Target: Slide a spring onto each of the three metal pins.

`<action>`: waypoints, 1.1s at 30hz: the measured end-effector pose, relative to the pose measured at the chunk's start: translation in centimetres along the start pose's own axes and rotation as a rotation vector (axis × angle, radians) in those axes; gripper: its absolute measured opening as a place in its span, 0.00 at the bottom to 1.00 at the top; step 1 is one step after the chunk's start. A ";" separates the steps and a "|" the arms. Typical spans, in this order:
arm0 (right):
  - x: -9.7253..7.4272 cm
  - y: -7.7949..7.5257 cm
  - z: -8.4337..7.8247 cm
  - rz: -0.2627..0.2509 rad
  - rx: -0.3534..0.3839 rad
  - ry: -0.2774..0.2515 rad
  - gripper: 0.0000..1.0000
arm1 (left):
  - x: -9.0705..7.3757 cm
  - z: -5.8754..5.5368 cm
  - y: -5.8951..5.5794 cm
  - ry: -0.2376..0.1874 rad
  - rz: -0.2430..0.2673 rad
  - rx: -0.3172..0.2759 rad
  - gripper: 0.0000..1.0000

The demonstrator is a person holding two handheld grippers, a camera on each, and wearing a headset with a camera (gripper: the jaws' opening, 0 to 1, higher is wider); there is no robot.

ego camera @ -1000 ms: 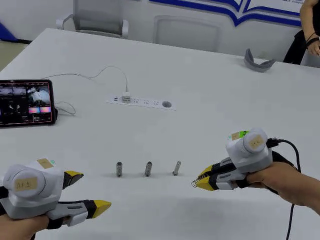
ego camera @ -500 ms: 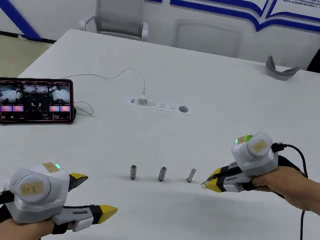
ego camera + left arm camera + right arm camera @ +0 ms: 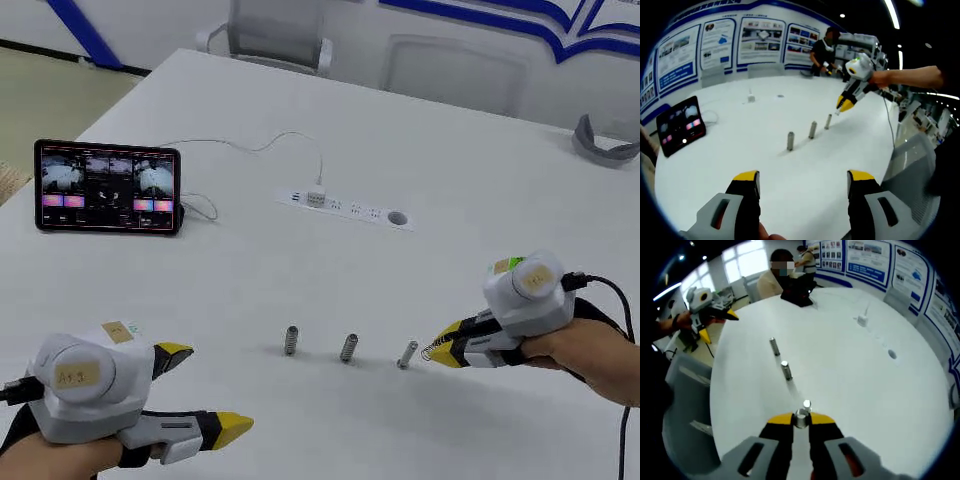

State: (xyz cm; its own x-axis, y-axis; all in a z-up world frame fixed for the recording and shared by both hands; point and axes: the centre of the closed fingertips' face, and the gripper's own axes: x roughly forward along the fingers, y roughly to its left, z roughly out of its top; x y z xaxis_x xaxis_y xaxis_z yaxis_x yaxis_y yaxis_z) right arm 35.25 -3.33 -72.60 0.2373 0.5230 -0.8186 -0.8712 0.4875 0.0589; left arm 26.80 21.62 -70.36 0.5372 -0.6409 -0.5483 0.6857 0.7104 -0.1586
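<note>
Right tool [image 3: 441, 354] clamped narrow on spring [image 3: 430, 351], tip just right of bare pin [image 3: 407, 354] on white tabletop [image 3: 300, 250]. Left of bare pin, two spring-fitted pins [image 3: 348, 347] stand in same row. Left tool [image 3: 205, 390], jaws wide, hovers well left of bare pin.

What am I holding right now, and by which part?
Right tongs grip a spring by one end; the rest juts forward. Left tongs open, empty.
</note>
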 end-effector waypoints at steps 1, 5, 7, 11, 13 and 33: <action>0.1 -0.1 0.1 0.002 -0.001 0.000 0.13 | -0.1 -0.1 0.0 0.001 0.001 -0.001 0.72; 0.5 -0.4 0.5 0.007 -0.010 0.008 0.13 | -0.3 -0.3 0.1 0.003 0.004 -0.006 0.72; 0.8 -0.7 0.7 0.006 -0.014 0.009 0.13 | -0.4 -0.5 0.2 0.004 0.007 -0.010 0.72; 1.3 -0.6 1.0 0.017 -0.021 0.019 0.13 | -0.7 -0.6 0.2 0.004 0.010 -0.013 0.72; 1.5 -0.6 1.0 0.023 -0.026 0.028 0.13 | -0.8 -0.6 0.3 0.004 0.012 -0.015 0.72; 3.9 -0.5 0.6 0.058 -0.098 0.107 0.13 | -1.8 -0.9 0.8 0.007 0.038 -0.029 0.71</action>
State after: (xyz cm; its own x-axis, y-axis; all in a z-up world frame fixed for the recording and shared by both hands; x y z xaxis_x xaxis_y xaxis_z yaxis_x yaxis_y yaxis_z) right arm 36.85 -1.11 -75.44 0.1432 0.4681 -0.8720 -0.9210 0.3856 0.0558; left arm 25.96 23.58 -70.23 0.5594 -0.6114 -0.5597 0.6502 0.7425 -0.1613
